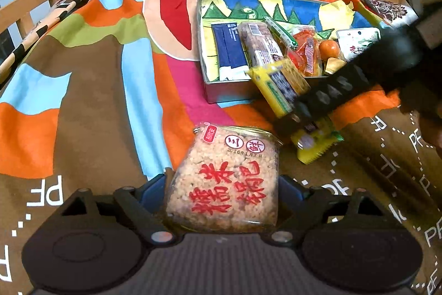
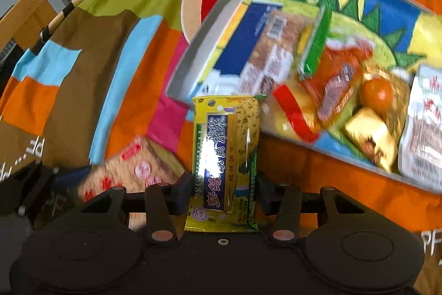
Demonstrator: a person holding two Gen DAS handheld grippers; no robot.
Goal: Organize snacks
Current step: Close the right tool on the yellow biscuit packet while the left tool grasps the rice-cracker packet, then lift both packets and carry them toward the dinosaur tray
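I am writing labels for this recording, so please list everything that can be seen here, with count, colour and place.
rice cracker pack: one, beige with red characters, on the bedspread between the left gripper's fingers.
yellow biscuit pack: one, yellow and green with a blue label, held between the right gripper's fingers near the tin's front edge.
tin: one, grey walls with a colourful drawing inside, on the bedspread.
blue packet: one, dark blue, at the left in the tin.
nut bar: one, brown, beside the blue packet.
orange ball: one, orange, in the tin.
bedspread: one, many colours, under everything.
left gripper: one, black, bottom of the left wrist view.
right gripper: one, black, closed on the biscuit pack.
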